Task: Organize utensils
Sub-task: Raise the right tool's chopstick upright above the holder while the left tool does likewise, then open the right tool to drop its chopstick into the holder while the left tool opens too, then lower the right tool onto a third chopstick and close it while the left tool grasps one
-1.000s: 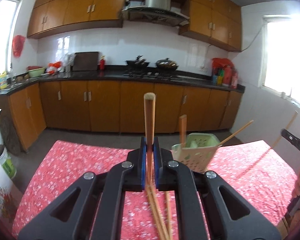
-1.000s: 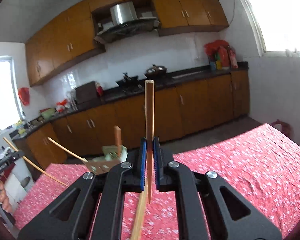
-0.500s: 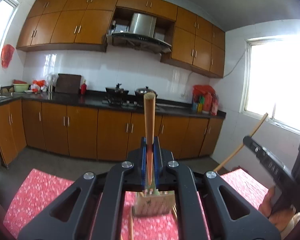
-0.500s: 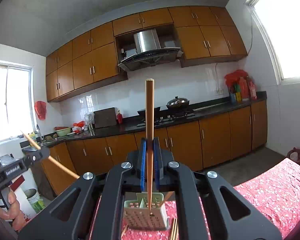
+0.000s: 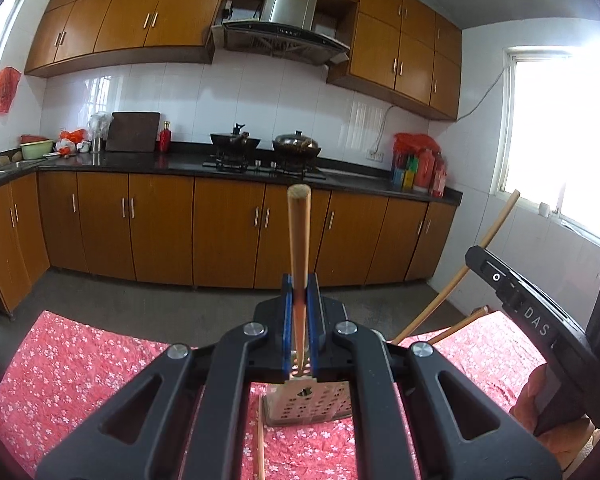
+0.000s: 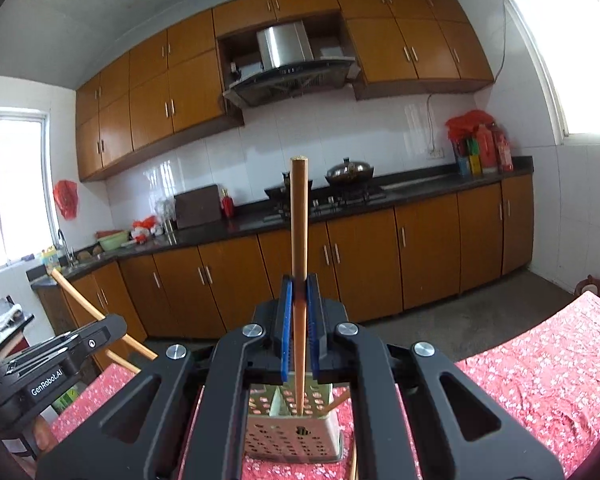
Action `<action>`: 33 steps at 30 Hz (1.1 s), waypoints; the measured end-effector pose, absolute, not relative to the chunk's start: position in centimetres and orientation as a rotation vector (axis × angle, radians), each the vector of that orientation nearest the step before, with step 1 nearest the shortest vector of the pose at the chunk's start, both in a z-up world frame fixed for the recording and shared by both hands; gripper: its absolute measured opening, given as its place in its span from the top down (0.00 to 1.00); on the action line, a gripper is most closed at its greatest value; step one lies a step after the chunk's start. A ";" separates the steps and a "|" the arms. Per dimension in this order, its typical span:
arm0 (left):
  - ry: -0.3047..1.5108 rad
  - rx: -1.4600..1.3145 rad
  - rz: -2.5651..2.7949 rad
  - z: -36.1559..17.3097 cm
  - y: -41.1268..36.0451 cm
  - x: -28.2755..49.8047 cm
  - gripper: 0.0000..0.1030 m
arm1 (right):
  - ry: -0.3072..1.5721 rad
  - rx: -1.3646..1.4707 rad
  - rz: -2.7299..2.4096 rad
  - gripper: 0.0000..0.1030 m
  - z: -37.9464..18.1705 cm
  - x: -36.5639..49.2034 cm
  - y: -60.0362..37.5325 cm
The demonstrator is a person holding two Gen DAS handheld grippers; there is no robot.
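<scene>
Chopsticks stand straight up, one in each gripper. The left gripper [image 5: 299,320] has its blue fingers [image 5: 287,320] squeezed tight on a wooden chopstick [image 5: 299,240]. The right gripper [image 6: 299,320] squeezes its own chopstick [image 6: 299,240] the same way. Both hang just above a pale holder with little holes [image 6: 296,436], which stands on the worktop with the red flowery cloth [image 6: 540,364]. The tip of the right chopstick pokes down into the holder. More chopsticks [image 5: 452,286] lean out of the holder to the side. Another one lies flat on the cloth beside the holder [image 5: 260,452]. A hand [image 5: 548,404] shows at the right edge of the left view
</scene>
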State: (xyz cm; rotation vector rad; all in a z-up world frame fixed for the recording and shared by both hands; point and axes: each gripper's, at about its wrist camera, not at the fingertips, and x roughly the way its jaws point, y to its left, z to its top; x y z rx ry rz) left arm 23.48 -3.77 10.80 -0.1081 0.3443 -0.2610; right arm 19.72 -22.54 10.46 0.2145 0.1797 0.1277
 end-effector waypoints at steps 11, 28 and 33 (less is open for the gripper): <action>0.345 -0.120 -0.239 11.0 -2.5 22.3 0.74 | 0.222 0.216 0.128 0.53 10.4 18.7 -22.9; 0.560 -0.060 -0.038 1.3 4.8 16.3 0.62 | 0.751 0.250 0.024 0.68 -3.1 16.3 -28.8; 0.727 -0.096 -0.046 -4.0 5.1 17.1 0.62 | 0.895 0.250 0.134 0.81 -7.9 16.7 -25.6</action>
